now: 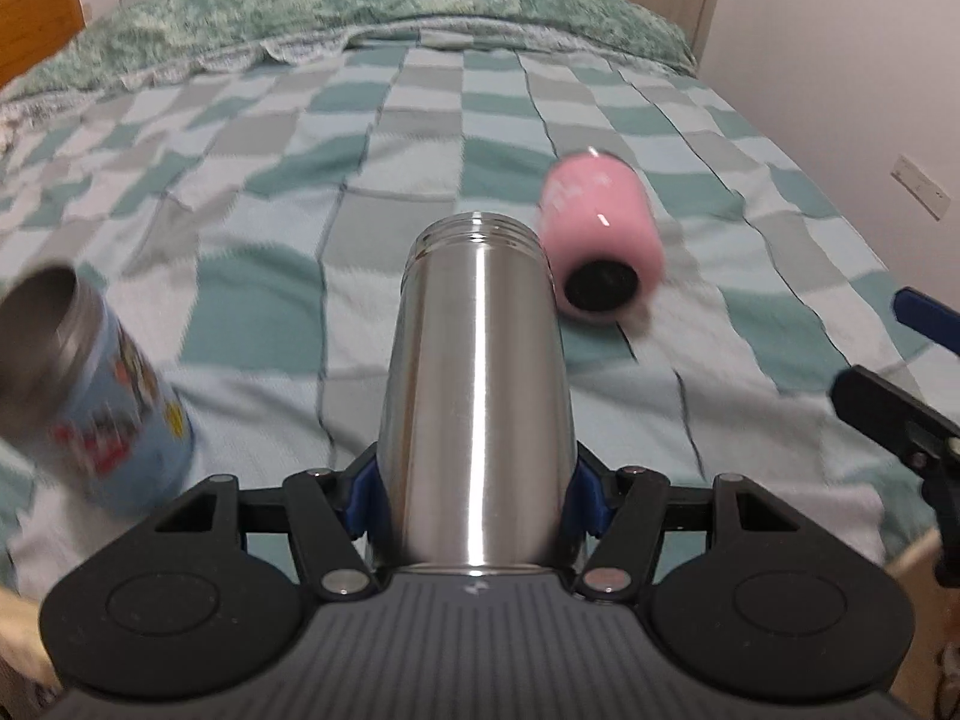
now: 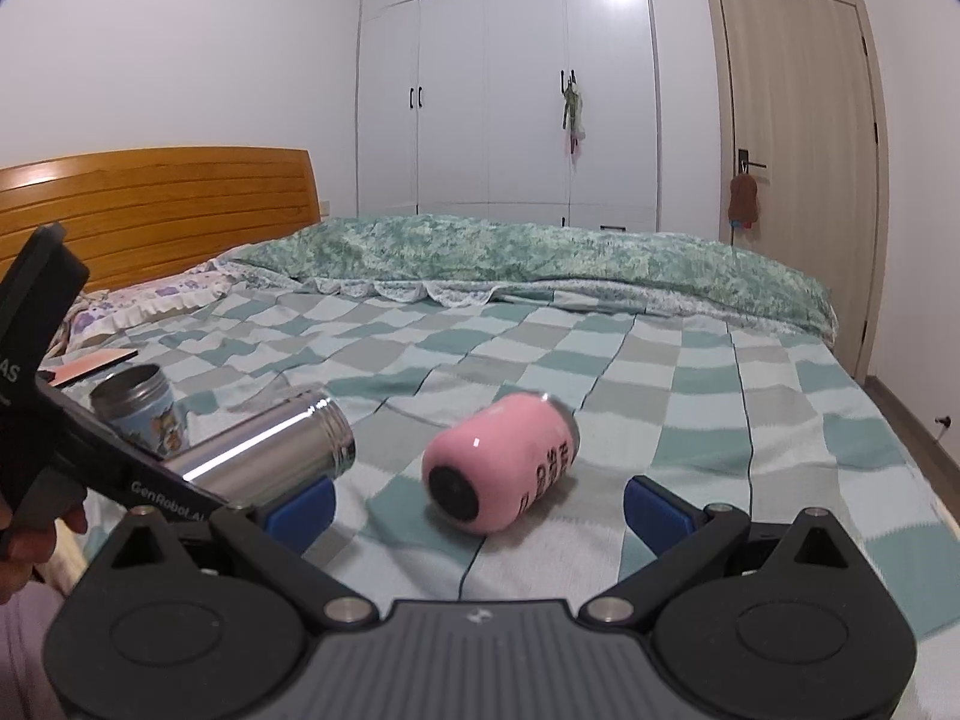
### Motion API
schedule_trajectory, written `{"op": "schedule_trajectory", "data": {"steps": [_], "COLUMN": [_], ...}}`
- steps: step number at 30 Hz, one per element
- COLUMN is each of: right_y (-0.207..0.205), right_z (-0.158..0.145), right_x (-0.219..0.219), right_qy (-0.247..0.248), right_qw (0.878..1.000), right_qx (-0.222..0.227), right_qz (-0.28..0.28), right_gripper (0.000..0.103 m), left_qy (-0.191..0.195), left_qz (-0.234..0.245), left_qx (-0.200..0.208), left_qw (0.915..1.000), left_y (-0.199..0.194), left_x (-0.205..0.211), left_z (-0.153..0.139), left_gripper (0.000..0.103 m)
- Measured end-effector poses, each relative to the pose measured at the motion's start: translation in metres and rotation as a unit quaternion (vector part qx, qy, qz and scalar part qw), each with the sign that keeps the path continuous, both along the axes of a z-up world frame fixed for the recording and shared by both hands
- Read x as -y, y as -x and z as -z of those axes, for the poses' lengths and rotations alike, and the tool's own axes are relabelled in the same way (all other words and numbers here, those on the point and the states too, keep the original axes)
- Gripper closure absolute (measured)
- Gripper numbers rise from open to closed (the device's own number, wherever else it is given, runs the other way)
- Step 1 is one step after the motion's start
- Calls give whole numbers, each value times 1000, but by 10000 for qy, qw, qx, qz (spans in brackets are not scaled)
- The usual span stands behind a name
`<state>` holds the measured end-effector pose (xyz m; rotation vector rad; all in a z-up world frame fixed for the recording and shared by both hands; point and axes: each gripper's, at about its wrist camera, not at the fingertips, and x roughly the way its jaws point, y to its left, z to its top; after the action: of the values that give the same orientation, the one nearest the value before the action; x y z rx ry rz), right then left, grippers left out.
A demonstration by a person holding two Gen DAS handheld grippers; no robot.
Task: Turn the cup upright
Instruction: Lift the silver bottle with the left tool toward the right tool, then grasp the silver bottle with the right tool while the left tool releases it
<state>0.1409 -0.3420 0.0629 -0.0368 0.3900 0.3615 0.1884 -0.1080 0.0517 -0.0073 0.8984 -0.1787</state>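
My left gripper (image 1: 477, 498) is shut on a steel cup (image 1: 480, 396) and holds it near its base, tilted with its threaded mouth pointing away, above the bed. The same steel cup (image 2: 270, 450) shows at the left of the right wrist view, slanted. A pink cup (image 2: 501, 462) lies on its side on the checkered blanket, black base toward me; it also shows in the left wrist view (image 1: 600, 240). My right gripper (image 2: 480, 507) is open and empty, its blue pads on either side just short of the pink cup.
A blue printed cup (image 1: 102, 384) stands upright at the left, also in the right wrist view (image 2: 141, 411). The checkered blanket (image 2: 690, 384) covers the bed, with a green quilt (image 2: 540, 258) at the far end. A wooden headboard (image 2: 150, 210) is at left.
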Motion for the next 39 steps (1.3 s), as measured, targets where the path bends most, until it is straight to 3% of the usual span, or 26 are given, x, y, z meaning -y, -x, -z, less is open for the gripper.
{"op": "schedule_trajectory", "data": {"steps": [8, 12, 18, 19, 21, 23, 31, 39], "right_y": [25, 33, 41, 41, 42, 44, 41, 14], "right_z": [25, 31, 32, 31, 28, 24, 10, 16], "right_x": [8, 13, 13, 12, 11, 10, -19, -78], "right_qy": [-30, -67, -49, -59, -68, -59, 43, 59], "right_qw": [9993, 9987, 9984, 9984, 9985, 9987, 9989, 9931], "right_qx": [-314, -413, -468, -456, -430, -396, -436, -1169], "right_qz": [193, 274, 326, 326, 331, 324, 157, -107], "right_gripper": [0, 0, 0, 0, 0, 0, 0, 0], "left_qy": [158, 57, -5, 50, 177, 305, 357, 5], "left_qz": [43, 31, 168, 190, 268, 416, 393, 126], "left_qx": [-145, -212, -16, 35, 196, 462, 1119, 1208], "left_qw": [9998, 9998, 9999, 9998, 9993, 9976, 9923, 9926], "left_y": [25, 26, 32, 34, 39, 48, 70, 72], "left_x": [13, 18, 19, 17, 13, 7, -44, -112], "left_z": [23, 41, 41, 39, 33, 23, -15, -7], "left_gripper": [40, 40, 39, 37, 16, 0, 0, 0]}}
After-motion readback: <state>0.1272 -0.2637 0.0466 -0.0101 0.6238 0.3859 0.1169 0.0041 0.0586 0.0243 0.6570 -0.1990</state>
